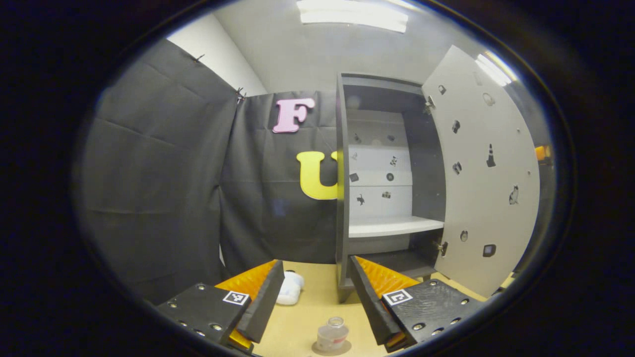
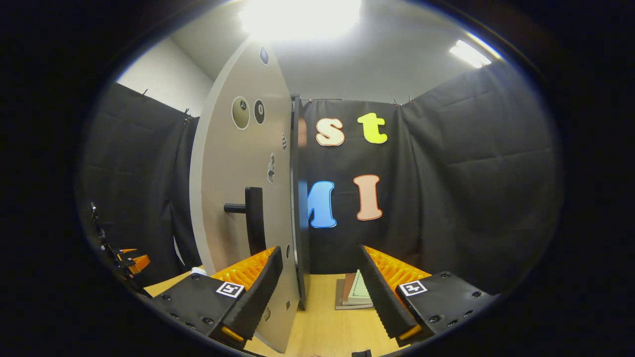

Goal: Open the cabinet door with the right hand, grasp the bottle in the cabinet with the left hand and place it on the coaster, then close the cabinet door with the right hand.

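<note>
A small clear bottle (image 1: pixel 333 333) stands upright on a round coaster (image 1: pixel 317 350) on the wooden table, just below and between the fingers of my left gripper (image 1: pixel 315 265), which is open and apart from it. The dark cabinet (image 1: pixel 341 198) stands behind with its pale door (image 1: pixel 483 188) swung wide to the right and a white shelf (image 1: pixel 394 226) inside. In the right gripper view the door (image 2: pixel 238 198) is seen from outside, its black handle (image 2: pixel 254 213) above my left finger. My right gripper (image 2: pixel 318 250) is open, with the door's free edge between its fingers and nothing gripped.
A white object (image 1: pixel 290 288) lies on the table left of the cabinet, behind my left finger. Flat books (image 2: pixel 354 295) lie on the table beyond the right gripper. Black cloth walls close in on both sides.
</note>
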A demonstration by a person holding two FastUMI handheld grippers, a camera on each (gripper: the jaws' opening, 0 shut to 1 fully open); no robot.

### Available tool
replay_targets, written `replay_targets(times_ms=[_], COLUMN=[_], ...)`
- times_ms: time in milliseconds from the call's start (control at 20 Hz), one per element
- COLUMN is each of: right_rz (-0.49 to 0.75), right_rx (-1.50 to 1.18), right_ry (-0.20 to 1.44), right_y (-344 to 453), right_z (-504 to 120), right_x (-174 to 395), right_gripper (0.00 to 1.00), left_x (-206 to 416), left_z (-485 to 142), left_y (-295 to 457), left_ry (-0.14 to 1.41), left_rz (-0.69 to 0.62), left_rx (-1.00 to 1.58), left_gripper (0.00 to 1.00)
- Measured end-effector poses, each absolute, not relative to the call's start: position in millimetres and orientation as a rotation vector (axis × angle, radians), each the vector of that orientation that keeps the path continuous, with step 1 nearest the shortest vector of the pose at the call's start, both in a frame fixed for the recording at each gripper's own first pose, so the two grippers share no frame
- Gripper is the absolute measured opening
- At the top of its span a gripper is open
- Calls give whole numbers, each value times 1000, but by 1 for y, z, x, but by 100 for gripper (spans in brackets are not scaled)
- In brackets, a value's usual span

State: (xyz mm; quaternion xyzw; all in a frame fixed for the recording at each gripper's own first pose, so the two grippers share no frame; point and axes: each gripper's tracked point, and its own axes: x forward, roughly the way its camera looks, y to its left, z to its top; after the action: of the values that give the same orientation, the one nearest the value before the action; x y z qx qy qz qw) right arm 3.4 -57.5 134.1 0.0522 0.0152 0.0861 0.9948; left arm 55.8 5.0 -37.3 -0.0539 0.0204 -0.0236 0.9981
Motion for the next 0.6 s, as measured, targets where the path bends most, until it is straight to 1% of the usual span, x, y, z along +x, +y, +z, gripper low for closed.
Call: replay_targets(times_ms=[50, 150, 200, 250, 350, 500, 550, 600], right_rz=[181, 203, 217, 231, 259, 310, 322, 326], right_rx=[109, 116, 117, 119, 125, 143, 144, 144], right_ry=[34, 40, 42, 44, 50, 55, 56, 54], right_y=[-52, -40, -35, -29, -18, 0, 6, 10], right_z=[133, 134, 135, 136, 135, 137, 137, 138], right_x=[2, 0, -1, -1, 1, 4, 4, 6], right_gripper=[97, 97, 97, 97, 97, 97, 97, 97], left_x=[57, 60, 62, 62, 66, 67, 68, 69], left_z=[-37, -42, -43, -44, -46, -47, -48, -48], left_y=[6, 8, 10, 13, 19, 31, 34, 37], left_ry=[42, 44, 45, 46, 47, 45, 45, 46], left_rz=[-53, -60, -61, -61, -58, -47, -43, -39], left_rx=[-112, -120, -123, -125, -125, -129, -130, -131], left_gripper=[80, 82, 80, 82, 80, 82, 80, 82])
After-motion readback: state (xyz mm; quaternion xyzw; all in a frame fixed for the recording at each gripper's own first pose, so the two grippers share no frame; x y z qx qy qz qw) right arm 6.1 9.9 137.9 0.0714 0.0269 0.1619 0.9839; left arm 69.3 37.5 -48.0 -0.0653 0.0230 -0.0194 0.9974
